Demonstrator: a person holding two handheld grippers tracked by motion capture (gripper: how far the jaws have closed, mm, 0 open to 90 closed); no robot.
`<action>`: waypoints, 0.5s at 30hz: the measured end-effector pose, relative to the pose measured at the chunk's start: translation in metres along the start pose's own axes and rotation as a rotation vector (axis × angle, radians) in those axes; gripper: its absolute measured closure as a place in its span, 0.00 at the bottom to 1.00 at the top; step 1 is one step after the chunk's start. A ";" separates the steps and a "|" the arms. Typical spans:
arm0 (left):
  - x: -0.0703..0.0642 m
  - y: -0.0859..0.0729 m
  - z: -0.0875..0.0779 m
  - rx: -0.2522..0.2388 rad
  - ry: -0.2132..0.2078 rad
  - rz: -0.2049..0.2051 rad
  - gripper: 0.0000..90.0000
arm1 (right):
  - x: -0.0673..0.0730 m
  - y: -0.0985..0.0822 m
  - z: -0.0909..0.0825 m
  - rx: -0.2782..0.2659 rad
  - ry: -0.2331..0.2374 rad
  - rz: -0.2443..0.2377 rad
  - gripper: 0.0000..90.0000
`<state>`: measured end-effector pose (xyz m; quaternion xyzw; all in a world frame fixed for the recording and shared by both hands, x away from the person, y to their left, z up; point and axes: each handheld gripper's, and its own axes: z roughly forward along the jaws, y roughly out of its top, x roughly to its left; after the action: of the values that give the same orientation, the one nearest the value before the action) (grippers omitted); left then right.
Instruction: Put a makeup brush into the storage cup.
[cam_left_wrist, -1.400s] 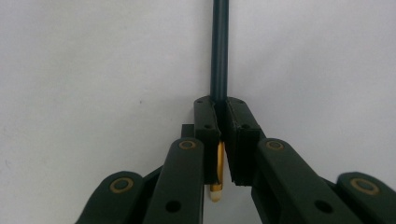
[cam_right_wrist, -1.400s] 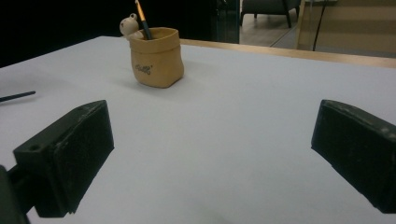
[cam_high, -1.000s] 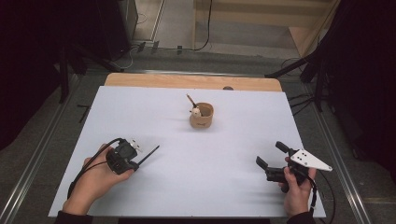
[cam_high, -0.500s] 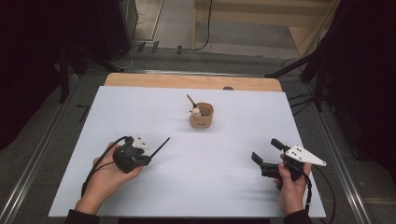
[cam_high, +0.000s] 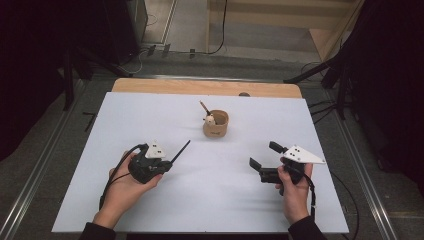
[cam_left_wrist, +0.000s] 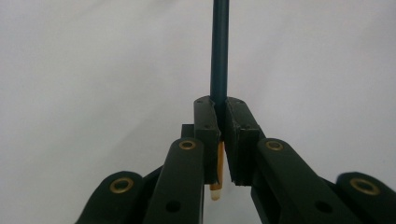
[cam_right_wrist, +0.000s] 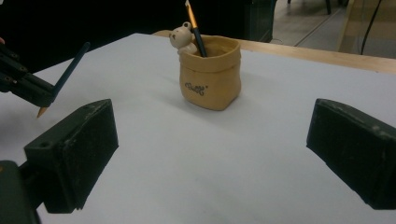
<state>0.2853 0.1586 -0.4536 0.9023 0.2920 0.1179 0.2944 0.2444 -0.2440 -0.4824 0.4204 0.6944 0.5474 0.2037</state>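
Note:
A tan sack-shaped pot (cam_high: 216, 126) with a small bear figure (cam_high: 210, 119) on its rim stands at the table's middle back, and one pencil (cam_high: 203, 107) leans in it. My left gripper (cam_high: 168, 162) hovers at the front left, shut on a dark teal pencil (cam_high: 181, 150) that points toward the pot. In the left gripper view the pencil (cam_left_wrist: 219, 46) runs up from between the closed pads of my left gripper (cam_left_wrist: 222, 112). My right gripper (cam_high: 264, 155) is at the front right, open and empty. The right gripper view looks between its wide pads at the pot (cam_right_wrist: 210, 77).
A white sheet (cam_high: 125, 115) covers the table, with a wooden strip (cam_high: 150, 87) along the far edge. Dark stands and cables lie on the floor behind. In the right gripper view the left gripper (cam_right_wrist: 23, 84) and its pencil (cam_right_wrist: 70, 70) show at the left.
My left hand has drifted right with the pencil. My right hand has moved left and away from the front edge, rising slightly.

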 end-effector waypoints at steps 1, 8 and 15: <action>-0.001 0.001 0.001 -0.008 -0.003 0.001 0.94 | 0.001 0.002 0.003 -0.001 0.003 -0.003 0.02; -0.006 0.012 0.006 -0.062 -0.011 0.014 0.94 | 0.015 0.012 0.021 -0.007 0.036 -0.003 0.05; -0.010 0.019 0.012 -0.112 -0.028 -0.001 0.94 | 0.031 0.016 0.038 0.012 0.060 -0.030 0.10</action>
<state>0.2907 0.1344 -0.4521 0.8858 0.2814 0.1211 0.3486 0.2608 -0.1960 -0.4735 0.3946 0.7095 0.5526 0.1885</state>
